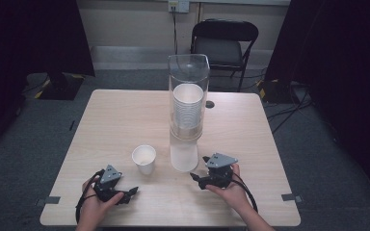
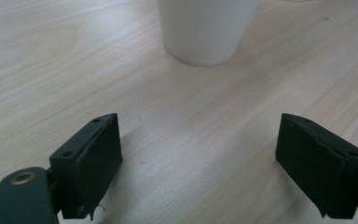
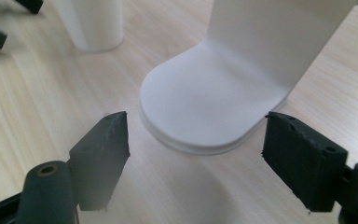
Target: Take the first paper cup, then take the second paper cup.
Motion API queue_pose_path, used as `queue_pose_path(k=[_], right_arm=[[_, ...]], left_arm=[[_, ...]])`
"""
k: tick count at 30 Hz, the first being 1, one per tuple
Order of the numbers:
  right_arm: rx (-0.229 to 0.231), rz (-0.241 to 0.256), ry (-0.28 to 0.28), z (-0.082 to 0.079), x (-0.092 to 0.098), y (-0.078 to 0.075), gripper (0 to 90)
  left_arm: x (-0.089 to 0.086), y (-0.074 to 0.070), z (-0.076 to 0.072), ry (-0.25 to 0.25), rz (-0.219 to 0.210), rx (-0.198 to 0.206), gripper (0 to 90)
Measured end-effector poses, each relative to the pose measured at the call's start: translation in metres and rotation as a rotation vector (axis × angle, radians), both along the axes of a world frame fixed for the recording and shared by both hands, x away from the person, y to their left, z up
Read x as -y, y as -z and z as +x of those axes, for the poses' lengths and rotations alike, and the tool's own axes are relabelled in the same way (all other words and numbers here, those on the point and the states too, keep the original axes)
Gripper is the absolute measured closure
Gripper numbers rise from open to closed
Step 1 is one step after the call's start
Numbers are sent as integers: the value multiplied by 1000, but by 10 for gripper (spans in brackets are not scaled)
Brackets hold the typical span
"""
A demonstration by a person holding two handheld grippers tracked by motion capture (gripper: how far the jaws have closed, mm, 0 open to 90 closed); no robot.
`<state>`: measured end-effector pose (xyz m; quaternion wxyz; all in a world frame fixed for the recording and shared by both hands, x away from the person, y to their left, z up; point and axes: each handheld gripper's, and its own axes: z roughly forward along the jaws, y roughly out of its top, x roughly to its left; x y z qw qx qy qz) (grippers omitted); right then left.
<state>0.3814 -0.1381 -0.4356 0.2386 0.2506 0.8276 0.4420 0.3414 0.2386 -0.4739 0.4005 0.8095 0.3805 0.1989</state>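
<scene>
Pale wooden table [image 1: 120, 120] stands on grey carpet [image 1: 29, 144] before black curtains [image 1: 347, 57].

A light wooden table [image 1: 125, 115] stands on grey carpet [image 1: 24, 159]. Behind it, a black folding chair [image 1: 224, 45] sits against a pale wall [image 1: 130, 21] with a power outlet [image 1: 178, 6]. Dark curtains [image 1: 347, 72] hang on both sides. Cables [image 1: 289, 113] trail across the floor at right. Lighting is dim.
</scene>
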Motion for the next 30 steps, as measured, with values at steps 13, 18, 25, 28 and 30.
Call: queue_pose_path(k=[13, 18, 25, 28, 30], right_arm=[[-30, 42, 44, 9, 1, -7, 218], [-10, 70, 52, 12, 1, -18, 222], [-1, 99, 73, 17, -4, -23, 220], [16, 112, 80, 18, -8, -29, 221], [22, 123, 85, 20, -10, -31, 223]], left_arm=[[3, 0, -1, 4, 34, 8, 127], [3, 0, -1, 4, 34, 8, 127], [3, 0, -1, 4, 34, 9, 127], [3, 0, -1, 4, 34, 8, 127], [3, 0, -1, 3, 30, 6, 127]])
